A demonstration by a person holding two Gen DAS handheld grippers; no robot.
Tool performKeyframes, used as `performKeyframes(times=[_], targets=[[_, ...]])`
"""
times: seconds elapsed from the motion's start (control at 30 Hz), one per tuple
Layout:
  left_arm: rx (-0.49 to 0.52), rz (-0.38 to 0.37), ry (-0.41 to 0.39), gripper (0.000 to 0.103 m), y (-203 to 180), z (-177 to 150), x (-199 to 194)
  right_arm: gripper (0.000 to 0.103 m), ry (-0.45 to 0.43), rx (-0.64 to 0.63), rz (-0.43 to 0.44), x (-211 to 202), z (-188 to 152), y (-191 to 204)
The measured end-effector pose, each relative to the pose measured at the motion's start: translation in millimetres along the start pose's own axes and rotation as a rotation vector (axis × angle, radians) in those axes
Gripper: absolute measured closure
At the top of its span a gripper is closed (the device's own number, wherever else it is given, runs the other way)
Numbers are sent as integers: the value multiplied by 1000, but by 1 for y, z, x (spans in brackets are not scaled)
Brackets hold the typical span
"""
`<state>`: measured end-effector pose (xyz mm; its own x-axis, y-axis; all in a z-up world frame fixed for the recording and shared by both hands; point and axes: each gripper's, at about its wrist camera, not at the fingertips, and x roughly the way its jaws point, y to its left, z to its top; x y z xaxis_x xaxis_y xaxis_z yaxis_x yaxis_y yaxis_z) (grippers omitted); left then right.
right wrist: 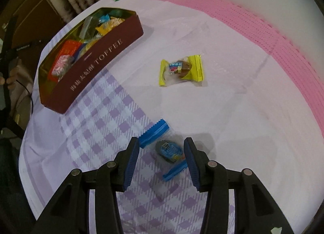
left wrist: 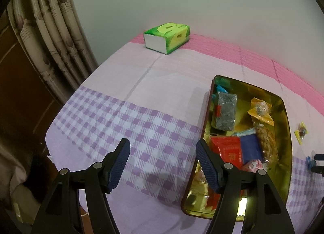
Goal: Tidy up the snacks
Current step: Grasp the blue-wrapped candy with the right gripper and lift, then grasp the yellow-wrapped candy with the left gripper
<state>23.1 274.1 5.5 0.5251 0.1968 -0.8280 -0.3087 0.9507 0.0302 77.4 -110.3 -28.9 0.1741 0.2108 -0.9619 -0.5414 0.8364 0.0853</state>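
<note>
Right gripper (right wrist: 162,149): fingers apart, straddling blue-wrapped candy (right wrist: 166,149). Yellow-wrapped candy (right wrist: 180,70) at 12 o'clock. Toffee tin (right wrist: 105,52) at 10 o'clock. Left gripper (left wrist: 162,147): fingers wide, empty.

You can read "TOFFEE" in pale capitals on the dark red side wall of the snack tin (right wrist: 97,62). The characters left of that word are too blurred to read.

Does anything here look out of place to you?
Yes: two wrapped snacks lie loose on the cloth, a yellow one and a blue one, while the others sit in the toffee tin.
</note>
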Motion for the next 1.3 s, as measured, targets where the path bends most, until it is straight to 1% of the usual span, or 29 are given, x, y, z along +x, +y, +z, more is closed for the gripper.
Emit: performKeyframes(times=[0.17,0.2,0.27,0.37,0.47,0.53,0.57,0.7,0.77,0.87,0.93,1.0,1.07,1.13,1.2,1.23,1.3], targets=[[19,1,-4,35,-9,1,-3,59,-20,14,26,1,-10,1],[25,2,-3,35,-11,1,-4,59,-42,23,17,-1,-14,2],[33,1,-14,35,-17,2,-7,59,-59,42,9,-1,-18,3],[60,-20,-22,35,-30,4,-11,60,-92,107,0,1,-23,0],[94,-34,-37,35,-45,8,-17,64,-135,148,-3,-1,-29,-4],[123,-44,-45,35,-59,11,-19,71,-161,174,-23,-1,-30,-3],[134,-51,-47,35,-65,12,-20,76,-166,180,-27,-1,-30,-2],[189,-95,-44,35,-94,16,-18,78,-199,176,-99,-1,-36,7],[225,-121,-36,35,-113,17,-16,79,-214,174,-127,-2,-41,9],[292,-164,-36,35,-146,16,-15,79,-243,197,-200,-4,-44,6],[342,-187,-45,35,-168,15,-17,79,-266,252,-249,-7,-47,-6],[391,-217,-48,35,-191,14,-18,79,-289,324,-334,-12,-50,-26],[428,-245,-41,35,-211,12,-16,79,-311,384,-389,-16,-53,-42],[457,-267,-32,35,-229,11,-13,79,-321,430,-490,-18,-57,-59],[484,-296,-22,35,-247,10,-9,79,-333,473,-535,-19,-63,-72],[491,-307,-14,35,-254,9,-7,79,-341,487,-544,-20,-65,-76],[501,-350,11,35,-269,8,-1,79,-354,517,-594,-22,-69,-82]])
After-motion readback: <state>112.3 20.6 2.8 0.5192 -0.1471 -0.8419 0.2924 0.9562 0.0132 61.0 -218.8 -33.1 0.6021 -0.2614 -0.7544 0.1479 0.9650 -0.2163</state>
